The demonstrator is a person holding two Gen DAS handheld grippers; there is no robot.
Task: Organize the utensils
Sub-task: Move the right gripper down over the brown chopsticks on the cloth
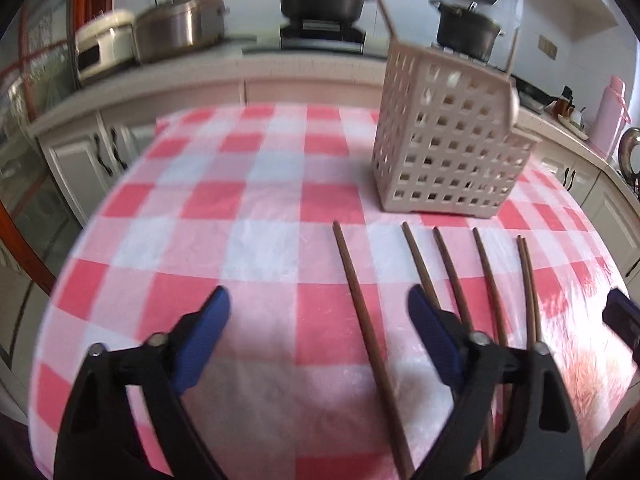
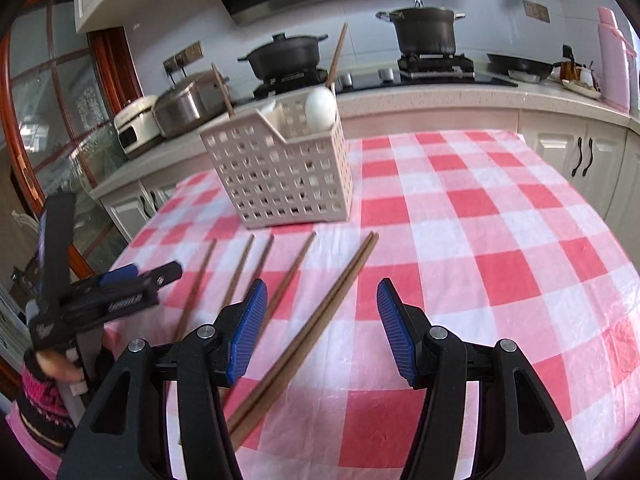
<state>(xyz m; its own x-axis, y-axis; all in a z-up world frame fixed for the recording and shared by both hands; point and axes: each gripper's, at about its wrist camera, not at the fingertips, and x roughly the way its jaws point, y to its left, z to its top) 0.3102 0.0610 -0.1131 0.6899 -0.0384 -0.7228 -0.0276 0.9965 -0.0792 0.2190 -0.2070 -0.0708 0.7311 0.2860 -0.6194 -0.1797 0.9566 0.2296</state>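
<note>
Several brown chopsticks (image 1: pixel 362 312) lie side by side on the red-and-white checked tablecloth (image 1: pixel 248 208), in front of a beige perforated utensil basket (image 1: pixel 448 144). The basket (image 2: pixel 280 172) holds two upright chopsticks (image 2: pixel 336 56) and a white spoon (image 2: pixel 320 106). My left gripper (image 1: pixel 320 312) is open and empty above the cloth, with the leftmost chopstick between its fingers. My right gripper (image 2: pixel 322 320) is open and empty over a close pair of chopsticks (image 2: pixel 316 328). The left gripper (image 2: pixel 120 284) also shows in the right wrist view, at the table's left edge.
A kitchen counter (image 2: pixel 440 96) runs behind the table with black pots (image 2: pixel 424 28), a steel cooker (image 2: pixel 184 104), a white appliance (image 2: pixel 134 124) and a pink flask (image 2: pixel 616 60). White cabinets (image 2: pixel 580 156) stand below it. A glass door (image 2: pixel 52 120) is at the left.
</note>
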